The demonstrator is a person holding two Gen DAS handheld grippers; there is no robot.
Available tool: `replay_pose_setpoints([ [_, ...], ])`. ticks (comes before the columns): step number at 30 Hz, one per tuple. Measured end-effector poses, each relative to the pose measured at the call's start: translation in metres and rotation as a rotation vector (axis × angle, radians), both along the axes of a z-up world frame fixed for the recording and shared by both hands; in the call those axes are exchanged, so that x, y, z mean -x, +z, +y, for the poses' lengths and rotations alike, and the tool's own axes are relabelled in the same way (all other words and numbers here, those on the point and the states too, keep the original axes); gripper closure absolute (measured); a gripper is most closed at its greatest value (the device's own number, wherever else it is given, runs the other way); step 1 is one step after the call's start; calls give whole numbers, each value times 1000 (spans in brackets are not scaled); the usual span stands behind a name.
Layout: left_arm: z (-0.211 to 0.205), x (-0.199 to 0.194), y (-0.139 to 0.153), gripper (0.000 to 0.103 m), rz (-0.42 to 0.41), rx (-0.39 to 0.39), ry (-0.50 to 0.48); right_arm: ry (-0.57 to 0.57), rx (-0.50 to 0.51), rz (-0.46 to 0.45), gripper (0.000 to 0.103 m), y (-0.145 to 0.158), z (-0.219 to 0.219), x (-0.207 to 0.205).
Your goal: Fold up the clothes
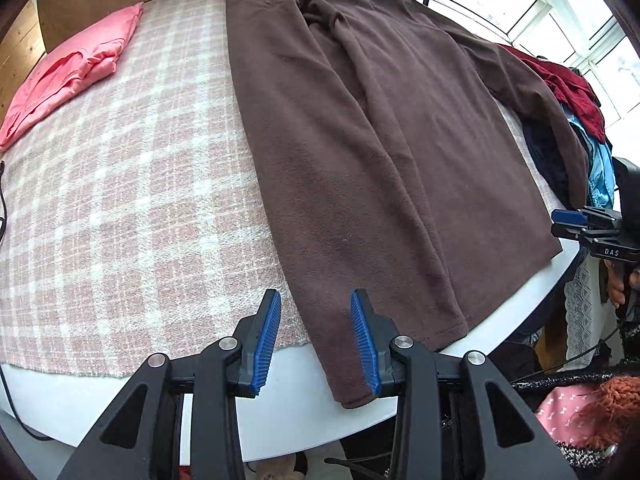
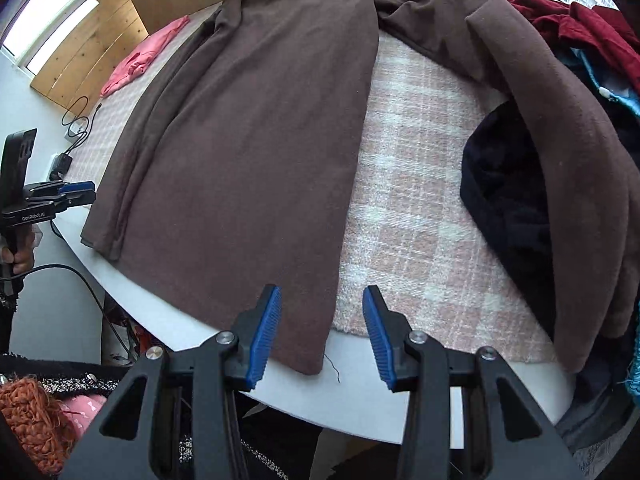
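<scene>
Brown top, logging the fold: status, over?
Both tongs open, empty. Brown top flat, left sleeve folded in. Right sleeve draped over clothes pile.

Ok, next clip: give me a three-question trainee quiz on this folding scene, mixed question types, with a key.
1. True or false: the left gripper is shut on the brown top.
2. Multiple choice: where does the folded pink garment lie? A) on the brown top; B) on the checked cloth, apart from the brown top; C) in the pile of dark red, blue and navy clothes.
3. Fill in: in the right wrist view, one long brown sleeve is draped over a ______ garment.

Key: 1 false, its fingers stand open at the hem; 2 B; 3 navy. The right gripper is open too.
</scene>
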State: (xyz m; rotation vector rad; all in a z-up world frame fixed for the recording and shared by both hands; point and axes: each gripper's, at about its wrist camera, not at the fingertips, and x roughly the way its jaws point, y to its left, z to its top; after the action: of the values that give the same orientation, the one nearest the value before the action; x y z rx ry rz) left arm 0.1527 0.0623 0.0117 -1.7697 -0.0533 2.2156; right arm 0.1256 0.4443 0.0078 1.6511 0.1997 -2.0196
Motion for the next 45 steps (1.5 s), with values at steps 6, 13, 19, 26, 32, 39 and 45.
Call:
replay_pose_setpoints([
  [6,15,-4,-13,68,12,33,-72,6,-27,2,74,-4,-6,-14],
  [13,25,-4,-13,71,29,82,-139,-46,-9,9,99,2,10,-22],
  [19,23,-4,-10,72,25,81,-148,-25,-57,-17,96,2,-7,-17],
  [26,25,1,49,75,145,60,-97,-120,19,160,72,92,51,15],
  [32,124,20,75,72,212,-108,-234,-97,48,225,71,143,84,103],
  [39,258,27,68,72,220,-198,-380,72,-24,45,64,100,64,207],
  [45,305,36,60,72,194,-208,-365,167,-10,-60,64,61,53,232],
])
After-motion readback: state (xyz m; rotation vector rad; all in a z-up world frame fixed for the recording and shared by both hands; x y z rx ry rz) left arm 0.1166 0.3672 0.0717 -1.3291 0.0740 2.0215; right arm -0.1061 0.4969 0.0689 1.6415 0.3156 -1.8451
